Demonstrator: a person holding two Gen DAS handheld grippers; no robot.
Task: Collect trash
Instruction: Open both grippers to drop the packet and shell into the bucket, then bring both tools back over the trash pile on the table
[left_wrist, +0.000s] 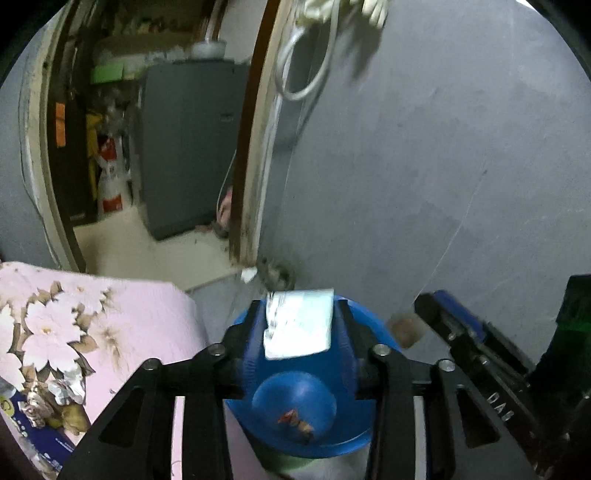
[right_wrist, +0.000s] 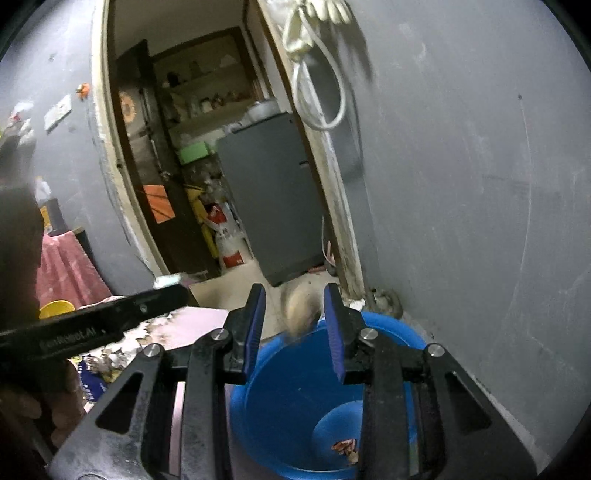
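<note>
A white wrapper (left_wrist: 298, 325) is clenched between the left tongs (left_wrist: 299, 325) and is held directly above the blue bucket (left_wrist: 380, 332), which stands on the floor against the grey wall (left_wrist: 424, 166) beside the doorway. The wrapper appears thin, crinkled and very light, so it is judged that it will flutter rather than drop straight; it is best gripped across its flat middle, as it is now, since an edge could tear or slip.

The right tongs (right_wrist: 295, 325) are spread apart and hold nothing. A blurred tan scrap (right_wrist: 297, 314) is seen between them, over the bucket's far rim (right_wrist: 399, 325); whether it is falling or merely lying behind cannot be told. A few small reddish scraps (right_wrist: 345, 448) already lie on the bucket's bottom. A pink flowered cloth (left_wrist: 92, 325) with more litter on it lies just beside the bucket.
</note>
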